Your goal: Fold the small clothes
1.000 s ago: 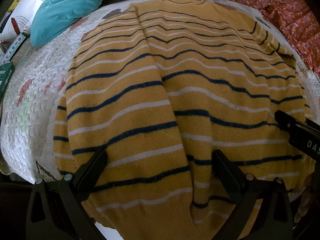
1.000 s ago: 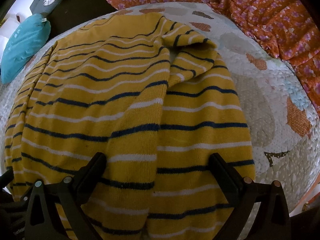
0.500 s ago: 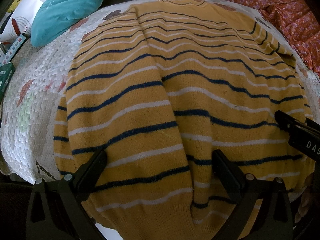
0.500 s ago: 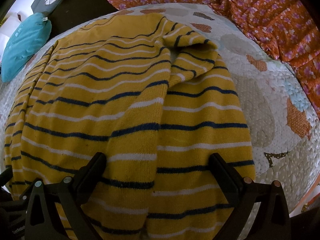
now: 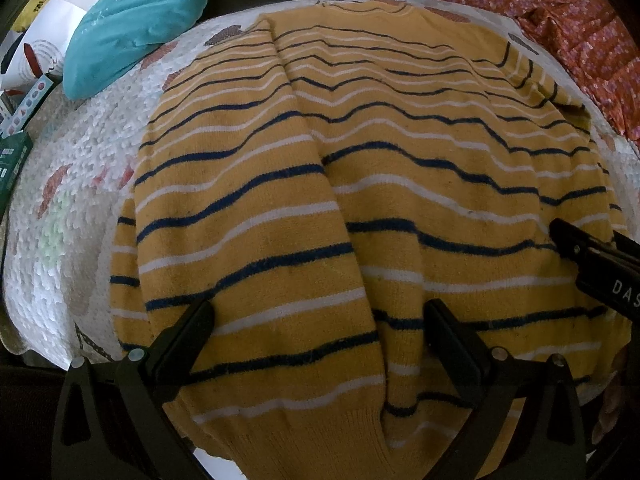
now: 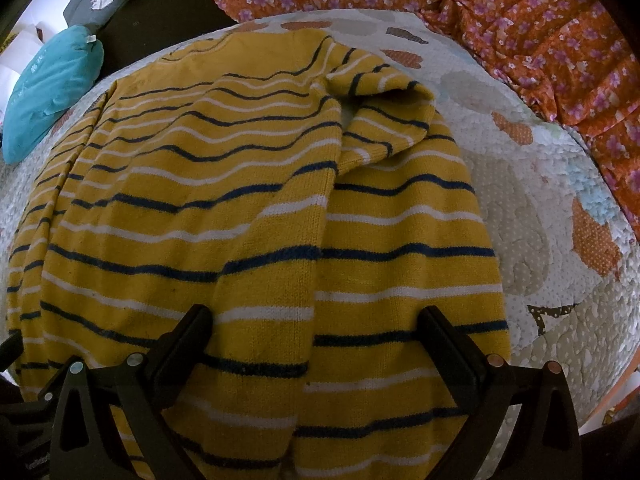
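fingers of my left gripper [image 5: 320,328] stand wide apart, gripping nothing, with the hem end of the yellow striped sweater [image 5: 360,200] lying in the gap between them. my right gripper [image 6: 316,332] is spread just as wide, nothing pinched, and the same sweater [image 6: 260,220] fills the space between its fingers too. on the left side one sleeve is folded in over the body, its long edge running away from my left jaws toward the neckline at the far end. on the right side the other sleeve is also folded over, its edge running straight out from between my right jaws, with a bunched, raised fold of the shoulder further ahead and a little to the right. to the right of my left jaws the black tip of my right gripper [image 5: 592,264] reaches in over the knit. under the sweater lies a white quilted cover [image 6: 540,260] with coloured patches, showing to the right of my right jaws and to the left of my left ones. far ahead and left sits a teal cushion [image 5: 132,28], beside white printed bags [image 5: 48,32]. far ahead and right lies orange floral fabric [image 6: 500,20].
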### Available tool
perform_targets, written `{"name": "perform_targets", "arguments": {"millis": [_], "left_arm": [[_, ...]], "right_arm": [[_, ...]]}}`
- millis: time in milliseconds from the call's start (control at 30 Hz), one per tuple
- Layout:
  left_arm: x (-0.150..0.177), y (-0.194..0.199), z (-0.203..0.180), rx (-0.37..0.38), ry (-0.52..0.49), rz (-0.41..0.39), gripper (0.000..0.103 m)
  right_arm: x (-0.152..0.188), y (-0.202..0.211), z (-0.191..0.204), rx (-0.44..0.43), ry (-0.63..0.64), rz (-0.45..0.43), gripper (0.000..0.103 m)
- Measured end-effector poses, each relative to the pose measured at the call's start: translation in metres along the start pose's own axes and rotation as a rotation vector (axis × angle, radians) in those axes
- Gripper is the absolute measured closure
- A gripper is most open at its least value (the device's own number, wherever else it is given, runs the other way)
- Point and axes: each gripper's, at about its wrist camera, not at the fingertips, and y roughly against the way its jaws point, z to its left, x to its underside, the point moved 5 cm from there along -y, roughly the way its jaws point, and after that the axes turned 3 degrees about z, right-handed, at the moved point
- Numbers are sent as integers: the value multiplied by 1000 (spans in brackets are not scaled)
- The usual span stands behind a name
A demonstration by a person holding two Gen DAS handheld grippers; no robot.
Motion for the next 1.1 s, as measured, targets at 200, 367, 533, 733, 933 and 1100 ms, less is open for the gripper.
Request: {"name": "perform_targets", "arguments": {"millis": [200, 367, 533, 733, 933, 1100], "left_arm": [[1, 1, -2, 6, -8, 10, 0], [0, 9, 3, 51, 16, 21, 1], [2, 23, 10, 81, 53, -26, 4], [4, 45, 18, 63, 81, -107, 4], [3, 59, 20, 10, 57, -184, 4], [1, 61, 18, 10, 40, -202, 4]], "right_arm": [[1, 0, -1, -3, -2, -7, 0], [-3, 3, 0, -14, -16, 23, 0], [-2, 16, -5, -21, -42, 2, 5], [7, 39, -15, -14, -112, -75, 5], [20, 46, -16, -35, -113, -80, 5], [21, 43, -3, -27, -39, -68, 5]]}}
